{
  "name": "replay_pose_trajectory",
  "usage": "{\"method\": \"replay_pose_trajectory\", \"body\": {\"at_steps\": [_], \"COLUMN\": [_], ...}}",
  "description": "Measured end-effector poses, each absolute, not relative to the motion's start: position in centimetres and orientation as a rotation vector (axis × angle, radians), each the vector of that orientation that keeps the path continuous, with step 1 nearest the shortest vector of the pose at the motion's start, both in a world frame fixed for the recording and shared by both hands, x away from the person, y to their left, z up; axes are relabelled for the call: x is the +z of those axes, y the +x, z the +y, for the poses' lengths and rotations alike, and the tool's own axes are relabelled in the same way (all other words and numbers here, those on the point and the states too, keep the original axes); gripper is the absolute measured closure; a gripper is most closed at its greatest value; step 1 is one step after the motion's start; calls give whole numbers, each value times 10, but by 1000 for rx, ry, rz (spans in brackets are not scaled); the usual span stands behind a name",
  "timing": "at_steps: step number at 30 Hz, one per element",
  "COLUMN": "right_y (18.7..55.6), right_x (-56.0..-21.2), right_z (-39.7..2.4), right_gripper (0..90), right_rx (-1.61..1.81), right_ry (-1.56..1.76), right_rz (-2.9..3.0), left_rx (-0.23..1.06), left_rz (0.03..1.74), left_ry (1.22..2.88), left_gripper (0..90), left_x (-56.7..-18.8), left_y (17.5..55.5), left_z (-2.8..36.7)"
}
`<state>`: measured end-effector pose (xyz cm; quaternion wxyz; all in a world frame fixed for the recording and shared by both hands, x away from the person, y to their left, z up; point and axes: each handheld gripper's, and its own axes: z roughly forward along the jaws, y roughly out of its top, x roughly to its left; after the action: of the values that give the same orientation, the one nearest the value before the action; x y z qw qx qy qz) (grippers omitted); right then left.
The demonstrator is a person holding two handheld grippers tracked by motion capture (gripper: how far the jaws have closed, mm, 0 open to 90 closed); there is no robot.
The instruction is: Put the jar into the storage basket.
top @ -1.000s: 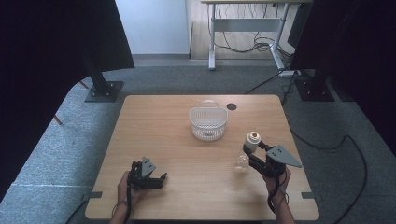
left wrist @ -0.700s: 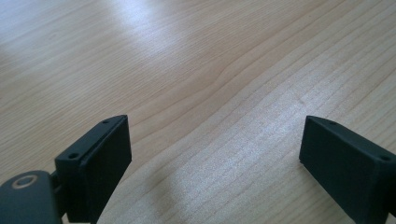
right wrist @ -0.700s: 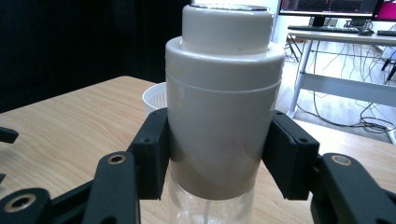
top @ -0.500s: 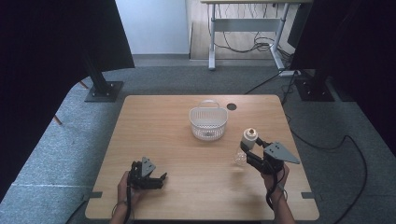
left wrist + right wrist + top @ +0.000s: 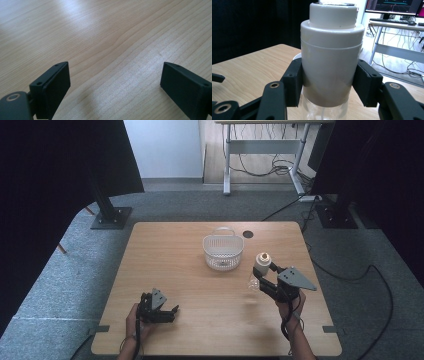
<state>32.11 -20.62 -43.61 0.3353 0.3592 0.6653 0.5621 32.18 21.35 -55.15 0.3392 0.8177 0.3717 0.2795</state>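
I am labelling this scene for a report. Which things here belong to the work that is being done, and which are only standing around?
In use:
- bottle with white cap, clamped by the right gripper
- white basket, probably, as it stands near the bottle
- left gripper, open, low over the table

Only around:
- desk with cables
- black stands

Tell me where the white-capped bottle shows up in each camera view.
High view: bottle right of centre, beside the basket, clamped in the right hand-held gripper.
Left gripper view: bare tabletop between open jaws.
Right gripper view: bottle centred, jaws on its white cap.
Shared landmark: the wooden table.
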Motion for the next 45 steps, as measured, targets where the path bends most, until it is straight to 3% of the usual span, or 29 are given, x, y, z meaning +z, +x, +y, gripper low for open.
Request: {"method": "replay_pose_trajectory", "body": {"at_steps": [45], "right_y": [358], "right_x": [-410], "right_z": [-181], "right_gripper": [457], "right_rx": [1452], "right_ry": [934], "right_rz": [1727], "left_rx": [731], "left_rz": [972], "left_ry": [2125], "left_gripper": [92], "left_x": [-552], "left_y": [322], "left_z": [214]}}
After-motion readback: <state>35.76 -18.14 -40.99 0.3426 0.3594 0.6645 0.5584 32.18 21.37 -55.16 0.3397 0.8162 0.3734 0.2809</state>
